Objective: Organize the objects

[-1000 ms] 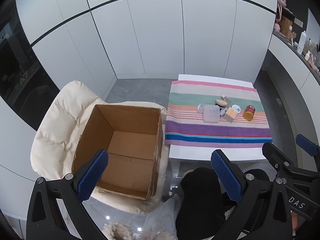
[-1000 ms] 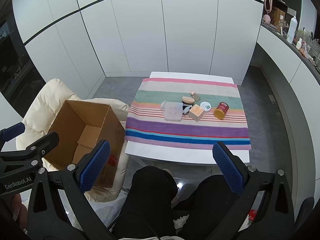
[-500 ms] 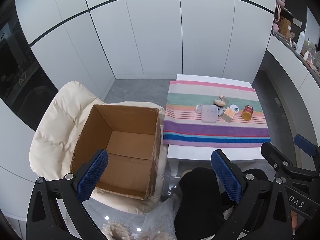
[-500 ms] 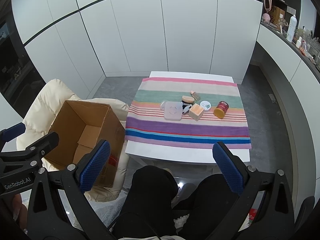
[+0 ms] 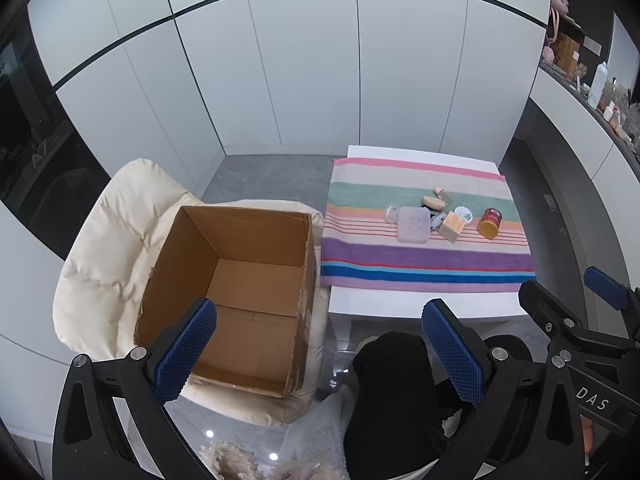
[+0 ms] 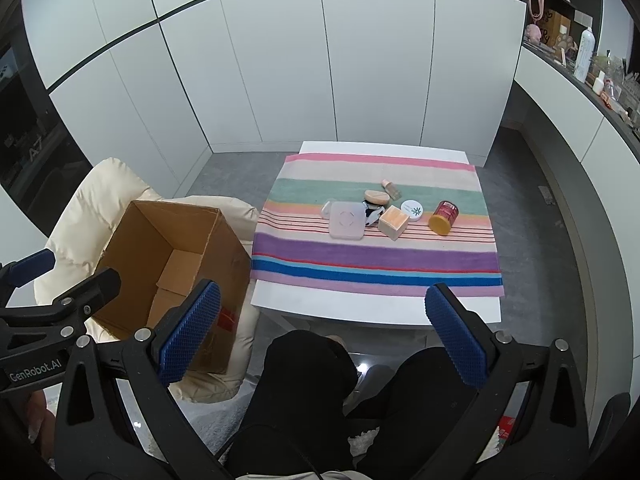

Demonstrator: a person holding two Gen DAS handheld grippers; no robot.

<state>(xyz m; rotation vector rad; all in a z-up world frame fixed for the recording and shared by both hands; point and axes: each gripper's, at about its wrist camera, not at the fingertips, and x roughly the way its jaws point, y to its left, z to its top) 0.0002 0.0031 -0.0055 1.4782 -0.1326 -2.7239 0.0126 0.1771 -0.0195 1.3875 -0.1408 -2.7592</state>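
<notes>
Several small objects sit in a cluster on a striped cloth point(image 6: 376, 256) on a white table point(image 6: 360, 312): a pale square box point(image 6: 347, 219), a wooden cube point(image 6: 393, 222), a round white tin point(image 6: 412, 210), a red-lidded jar point(image 6: 443, 218), a small bottle point(image 6: 390, 189) and a beige puff point(image 6: 376, 197). The square box point(image 5: 413, 224) and jar point(image 5: 490, 223) also show in the left wrist view. An empty cardboard box point(image 5: 240, 292) stands on a cream chair point(image 5: 108, 264). My left gripper point(image 5: 320, 352) is open and empty above the box's near edge. My right gripper point(image 6: 324, 336) is open and empty, well short of the table.
White cabinet doors point(image 6: 320, 80) line the back wall. A counter with bottles point(image 6: 584, 56) runs along the right. The person's dark-clad knees point(image 6: 320, 380) sit under the grippers. A fluffy rug point(image 5: 236, 464) lies on the grey floor.
Both views have drifted only slightly; the left gripper shifted a little to the right. Both grippers stay open and nothing on the table has moved.
</notes>
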